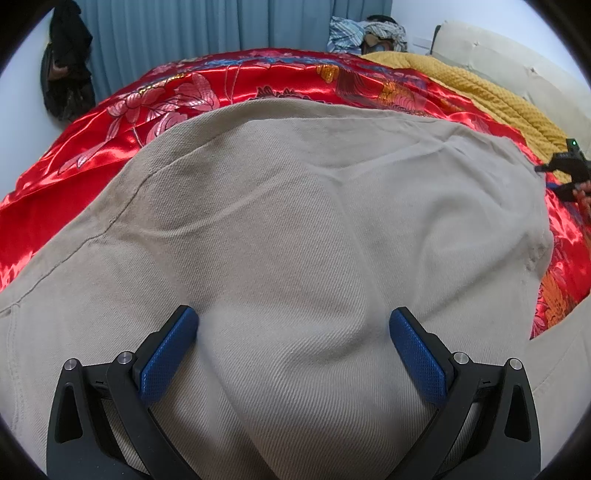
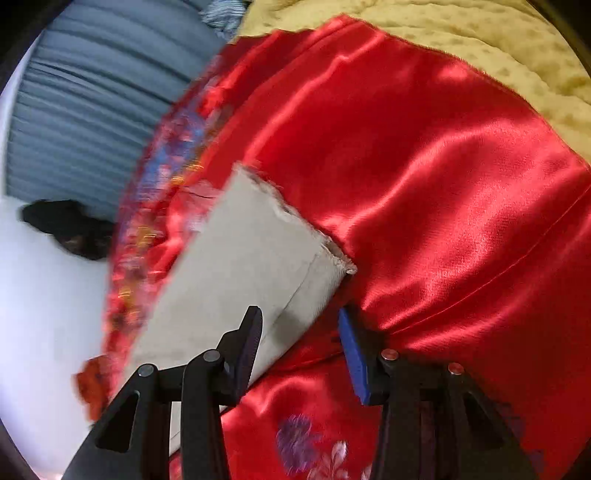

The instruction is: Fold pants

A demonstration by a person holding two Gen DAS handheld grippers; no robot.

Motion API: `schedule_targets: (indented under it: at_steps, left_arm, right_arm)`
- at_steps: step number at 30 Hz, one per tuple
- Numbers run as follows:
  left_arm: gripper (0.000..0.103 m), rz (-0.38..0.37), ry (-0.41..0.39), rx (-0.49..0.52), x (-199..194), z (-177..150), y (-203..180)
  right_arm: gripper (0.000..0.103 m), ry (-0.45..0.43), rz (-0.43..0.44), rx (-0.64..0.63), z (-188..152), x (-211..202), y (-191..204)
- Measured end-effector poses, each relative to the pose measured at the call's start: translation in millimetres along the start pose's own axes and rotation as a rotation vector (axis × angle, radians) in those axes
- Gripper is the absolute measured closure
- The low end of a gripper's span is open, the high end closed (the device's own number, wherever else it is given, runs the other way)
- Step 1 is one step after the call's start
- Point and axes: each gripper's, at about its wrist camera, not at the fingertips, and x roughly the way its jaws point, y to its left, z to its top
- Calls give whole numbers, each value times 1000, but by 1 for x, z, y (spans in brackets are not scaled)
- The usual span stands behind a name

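Observation:
Beige pants [image 1: 295,206] lie spread flat over a red satin bedspread [image 1: 122,122]. My left gripper [image 1: 293,314] rests low on the cloth, open, its blue pads [image 1: 170,354] wide apart with a soft bulge of fabric between them. The right gripper [image 1: 565,173] shows at the pants' far right edge. The right wrist view is blurred. There the frayed hem end of a pant leg [image 2: 258,258] lies on the red satin [image 2: 424,184]. My right gripper [image 2: 299,321] hangs open over the hem's near corner, and its pads do not press on the cloth.
A mustard knitted blanket [image 1: 480,88] lies beyond the bedspread on the right, against a cream padded headboard [image 1: 491,48]. Blue curtains [image 1: 207,29] hang behind, with a dark bag [image 1: 66,66] on the white wall at left. A heap of clothes [image 1: 365,33] sits at the far end.

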Motion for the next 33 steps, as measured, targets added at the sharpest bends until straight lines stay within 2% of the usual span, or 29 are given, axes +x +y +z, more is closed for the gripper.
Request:
schedule_targets:
  at_steps: [1,2,3,4,6,8,10,12,15,17,19,22,23,24,25,26,28,29,31,33]
  left_arm:
    - [0,0,1,0,0,0,0]
    - [0,0,1,0,1,0,0]
    - [0,0,0,0,0,0,0]
    - [0,1,0,0,0,0,0]
    - [0,0,0,0,0,0,0]
    - [0,0,1,1,0,0,0]
    - [0,3,2,2,1,0,0]
    - [0,7,4,4,2,0,1]
    - [0,16,9,8,2,1,0]
    - [0,26,15,12,3,2,-2]
    - [0,38,22,17,4,3,-4]
    - [0,50,42,42,4,9,-12]
    - [0,83,68,46,5,12,-15]
    - [0,93,89,32,4,14,-15]
    - [0,104,119,-3,3,17,-14]
    - [1,118,147,-38,-2,19,-14]
    - [1,138,170,-69,-16,18,-16]
    - [1,145,170,-86,-25,14,-18]
    - [1,139,152,-139,-49,3,-19]
    - [1,103,118,-199,-79,-15,-21]
  right_arm:
    - [60,-27,6,17,1,3,2]
    - [66,-59,16,36,4,5,6]
    - [88,-82,18,38,4,4,9]
    - [99,-103,15,20,4,2,16]
    - [99,-148,9,-95,2,-9,43]
    - [99,-158,35,-335,-17,-29,89]
    - [99,-140,92,-613,-60,-55,139]
    - [99,-83,195,-863,-123,-88,173]
    - [99,38,338,-1107,-216,-136,179]
    - [99,73,327,-1162,-248,-156,154]
    - [99,76,235,-1083,-243,-163,111]
    - [100,-32,-33,-786,-187,-166,23]
    - [95,-37,-126,-691,-168,-163,-7]
    - [59,-42,-237,-652,-161,-161,-18]
    - [48,-80,-430,-612,-156,-159,-29]
    - [47,-114,-488,-572,-154,-164,-37]
    - [38,-163,-413,-464,-152,-183,-48]
    - [33,-205,-426,-418,-155,-193,-50]
    - [32,-287,-422,-371,-168,-211,-49]
    - [27,-361,-378,-324,-196,-229,-47]
